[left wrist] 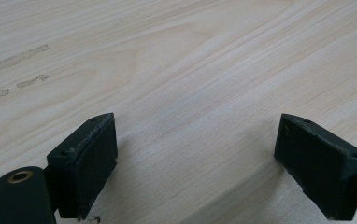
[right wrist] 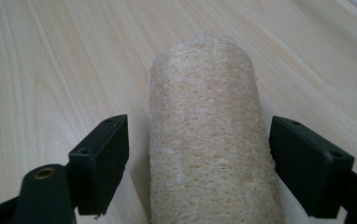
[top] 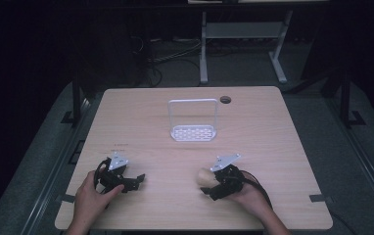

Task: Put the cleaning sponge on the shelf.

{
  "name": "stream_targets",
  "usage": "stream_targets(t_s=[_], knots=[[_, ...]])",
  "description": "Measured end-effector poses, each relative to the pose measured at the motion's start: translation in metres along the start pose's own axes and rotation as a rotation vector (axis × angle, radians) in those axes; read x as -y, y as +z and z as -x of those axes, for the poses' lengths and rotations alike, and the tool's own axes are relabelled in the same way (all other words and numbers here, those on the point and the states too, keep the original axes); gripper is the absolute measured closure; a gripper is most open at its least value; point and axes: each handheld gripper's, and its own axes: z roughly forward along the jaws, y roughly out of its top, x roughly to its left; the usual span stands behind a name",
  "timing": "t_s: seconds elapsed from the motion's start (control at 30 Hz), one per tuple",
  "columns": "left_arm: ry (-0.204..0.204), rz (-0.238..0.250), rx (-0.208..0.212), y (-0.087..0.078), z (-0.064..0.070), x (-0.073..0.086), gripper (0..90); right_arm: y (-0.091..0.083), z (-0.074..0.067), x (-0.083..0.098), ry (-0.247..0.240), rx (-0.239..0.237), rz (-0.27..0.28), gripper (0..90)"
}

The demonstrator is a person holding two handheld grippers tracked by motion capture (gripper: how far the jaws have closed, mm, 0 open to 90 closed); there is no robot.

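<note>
A pale tan loofah roll (right wrist: 204, 116) lies on the light wooden table (top: 273, 147), running lengthwise between the jaws of my right gripper (right wrist: 199, 154). The jaws stand apart around it: a gap shows on the left side, and the right pad sits at the roll's edge. From above, the loofah (top: 203, 176) pokes out to the left of the right gripper (top: 206, 183), held in a hand near the front edge. My left gripper (left wrist: 195, 154) is open over bare wood, with nothing between its jaws. In the high view the left gripper (top: 135, 182) rests at the front left.
A white wire rack (top: 193, 122) with a perforated base stands upright at the table's middle back. A round cable hole (top: 225, 99) sits near the far edge. Bare wood lies between the two grippers. Dark floor and desk legs lie beyond the table.
</note>
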Motion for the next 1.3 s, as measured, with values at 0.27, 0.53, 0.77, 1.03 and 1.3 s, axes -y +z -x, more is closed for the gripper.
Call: stream_targets(t_s=[0.27, 0.53, 0.77, 1.03, 1.3], knots=[[0.000, 0.000, 0.000, 0.000, 0.000, 0.000, 12.7, -0.001, 0.000, 0.001, -0.006, -0.005, -0.003, 32.1], [0.000, 0.000, 0.000, 0.000, 0.000, 0.000, 12.7, -0.004, 0.000, 0.001, -0.008, 0.005, 0.015, 40.4], [0.000, 0.000, 0.000, 0.000, 0.000, 0.000, 12.7, -0.004, 0.000, 0.001, -0.009, 0.006, 0.017, 40.6], [0.000, 0.000, 0.000, 0.000, 0.000, 0.000, 12.7, -0.007, 0.003, -0.001, 0.004, 0.015, 0.041, 40.7], [0.000, 0.000, 0.000, 0.000, 0.000, 0.000, 12.7, -0.011, 0.006, -0.004, 0.010, 0.025, 0.057, 40.7]])
